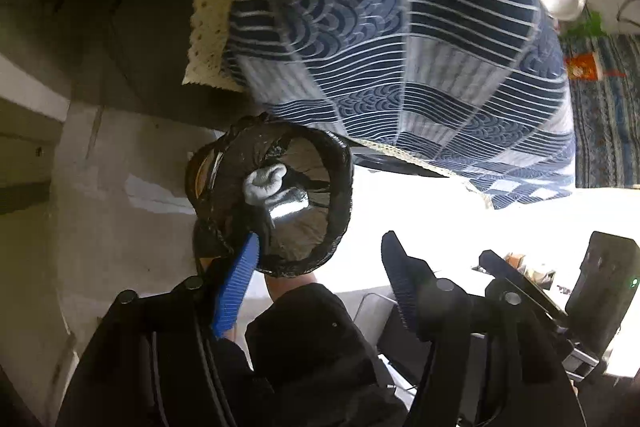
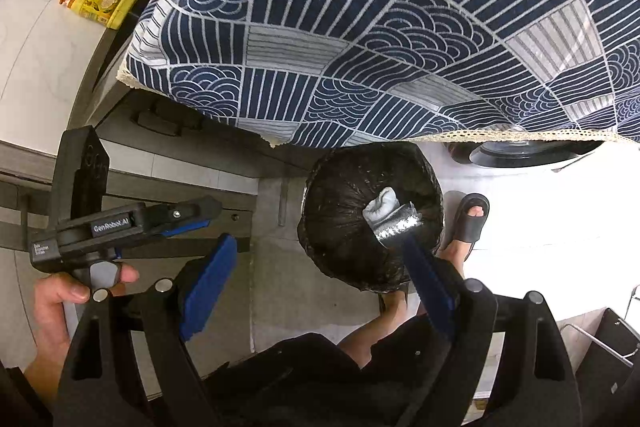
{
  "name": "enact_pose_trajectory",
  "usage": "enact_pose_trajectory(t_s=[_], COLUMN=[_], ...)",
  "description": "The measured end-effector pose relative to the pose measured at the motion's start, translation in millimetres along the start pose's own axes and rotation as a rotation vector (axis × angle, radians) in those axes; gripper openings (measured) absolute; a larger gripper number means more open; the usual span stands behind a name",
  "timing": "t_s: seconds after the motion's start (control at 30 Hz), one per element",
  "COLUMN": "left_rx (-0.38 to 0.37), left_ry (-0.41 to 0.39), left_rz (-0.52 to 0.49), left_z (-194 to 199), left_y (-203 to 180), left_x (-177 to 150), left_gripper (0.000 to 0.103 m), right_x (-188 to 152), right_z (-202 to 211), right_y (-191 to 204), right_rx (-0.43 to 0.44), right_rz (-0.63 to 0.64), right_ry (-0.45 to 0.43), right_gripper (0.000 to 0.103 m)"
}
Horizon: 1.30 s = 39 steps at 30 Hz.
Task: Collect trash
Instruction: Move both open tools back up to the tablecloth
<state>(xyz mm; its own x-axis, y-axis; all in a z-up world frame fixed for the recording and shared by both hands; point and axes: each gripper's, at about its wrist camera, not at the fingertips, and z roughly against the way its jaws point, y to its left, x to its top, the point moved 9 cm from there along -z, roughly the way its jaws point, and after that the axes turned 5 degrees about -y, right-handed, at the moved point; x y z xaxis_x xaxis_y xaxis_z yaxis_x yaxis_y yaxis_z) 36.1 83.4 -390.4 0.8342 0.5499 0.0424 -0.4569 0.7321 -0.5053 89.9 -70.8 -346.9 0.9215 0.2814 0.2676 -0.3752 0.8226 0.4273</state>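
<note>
Nearest the right wrist camera, the right gripper (image 2: 316,279) stands with its 2 blue ribbed pads (image 2: 208,283) wide apart and nothing pressed between them. Its right-hand finger lines up with a crumpled strip of silver foil (image 2: 394,227), but whether it touches the strip I cannot tell. To the left in the same view, a bare hand (image 2: 56,307) grips the handle of the left gripper (image 2: 132,223).

In the left wrist view, the left gripper (image 1: 320,275) is also parted — 1 blue pad on the left, 1 dark pad on the right, nothing between them.

Just beyond the fingertips sits the round bin lined with a black plastic bag (image 2: 372,219); it appears in the left view too (image 1: 272,203). Inside lie the trash pieces: a wad of white tissue (image 2: 378,207) touching the foil strip.

Beside the bin, a foot in a black slide sandal (image 2: 472,223) rests on the pale tiled floor (image 2: 272,211).

Above the bin hangs a navy-and-white patchwork cloth with wave and stripe patterns (image 2: 360,39), edged in cream lace. Farther off — a yellow printed box (image 2: 102,1) on the white floor.
</note>
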Motion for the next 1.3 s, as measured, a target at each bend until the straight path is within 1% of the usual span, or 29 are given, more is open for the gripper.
enact_pose_trajectory(t_s=[0.07, 0.1, 0.13, 0.2, 0.3, 0.33, 0.4, 0.47, 0.5, 0.53, 0.57, 0.6, 0.67, 0.77, 0.83, 0.9, 0.97, 1.0, 1.1, 1.2, 1.27, 1.3], left_rx=[-0.012, -0.013, -0.017, -0.025, -0.025, -0.027, -0.036, -0.04, -0.044, -0.048, -0.05, -0.051, -0.054, -0.086, -0.121, -0.099, -0.112, -0.094, -0.073, 0.016, 0.035, 0.05], left_ry=[-0.01, -0.019, -0.035, -0.071, -0.117, -0.144, -0.185, -0.213, -0.224, -0.239, -0.249, -0.26, -0.287, -0.333, -0.39, -0.424, -0.425, -0.432, -0.442, -0.46, -0.443, -0.437], left_rz=[-0.033, -0.045, -0.062, -0.09, -0.125, -0.136, -0.151, -0.172, -0.183, -0.195, -0.203, -0.217, -0.237, -0.237, -0.26, -0.288, -0.309, -0.323, -0.351, -0.366, -0.353, -0.364], left_z=[9.2, 13.2, 21.0, 37.7, 58.7, 70.2, 87.2, 99.8, 105.6, 112.4, 116.5, 122.3, 132.0, 145.2, 159.8, 167.3, 170.9, 172.3, 173.2, 165.6, 158.3, 153.1], left_y=[-12.6, -17.5, -24.2, -35.3, -46.8, -51.8, -60.0, -69.0, -73.4, -78.9, -83.0, -88.8, -98.5, -118.9, -140.6, -156.5, -173.7, -181.1, -193.1, -194.7, -192.5, -194.9], left_x=[2.6, 3.8, 6.7, 13.3, 23.7, 29.6, 38.0, 43.6, 45.9, 48.8, 51.1, 54.1, 60.6, 77.8, 93.0, 105.9, 116.2, 122.5, 134.3, 151.9, 162.2, 167.8], left_gripper=[0.064, 0.064, 0.064, 0.069, 0.07, 0.07, 0.077, 0.078, 0.078, 0.078, 0.079, 0.084, 0.088, 0.088, 0.088, 0.088, 0.088, 0.088, 0.088, 0.088, 0.088, 0.088], right_x=[4.6, 9.7, 13.1, 21.6, 31.1, 33.8, 40.2, 45.3, 47.6, 51.6, 56.1, 60.7, 69.6, 90.9, 106.6, 123.6, 136.6, 142.6, 158.3, 174.4, 185.3, 191.4], right_z=[10.1, 20.6, 27.6, 46.6, 69.3, 74.9, 86.9, 95.1, 97.8, 103.9, 111.2, 118.1, 128.6, 149.1, 161.5, 172.6, 183.4, 190.8, 213.4, 222.7, 223.7, 222.8], right_y=[4.0, 7.5, 10.1, 15.2, 23.5, 26.2, 31.0, 34.9, 36.2, 38.0, 39.7, 41.3, 42.6, 43.2, 43.8, 43.7, 43.5, 43.1, 43.2, 40.8, 36.4, 33.0], right_rx=[-0.007, -0.007, -0.008, -0.015, -0.016, -0.017, -0.017, -0.02, -0.021, -0.023, -0.024, -0.025, -0.024, -0.018, -0.016, -0.011, -0.002, -0.003, -0.007, 0.009, 0.007, 0.008], right_rz=[0.011, 0.016, 0.02, 0.032, 0.041, 0.047, 0.057, 0.066, 0.07, 0.075, 0.079, 0.083, 0.084, 0.077, 0.078, 0.078, 0.072, 0.065, 0.065, 0.063, 0.068, 0.071], right_ry=[-0.018, -0.044, -0.061, -0.104, -0.157, -0.172, -0.201, -0.226, -0.236, -0.257, -0.282, -0.3, -0.327, -0.382, -0.417, -0.445, -0.47, -0.486, -0.533, -0.539, -0.539, -0.536], right_gripper=[0.084, 0.085, 0.086, 0.086, 0.086, 0.086, 0.086, 0.087, 0.095, 0.099, 0.099, 0.099, 0.099, 0.099, 0.099, 0.099, 0.099, 0.099, 0.099, 0.099, 0.099, 0.099])
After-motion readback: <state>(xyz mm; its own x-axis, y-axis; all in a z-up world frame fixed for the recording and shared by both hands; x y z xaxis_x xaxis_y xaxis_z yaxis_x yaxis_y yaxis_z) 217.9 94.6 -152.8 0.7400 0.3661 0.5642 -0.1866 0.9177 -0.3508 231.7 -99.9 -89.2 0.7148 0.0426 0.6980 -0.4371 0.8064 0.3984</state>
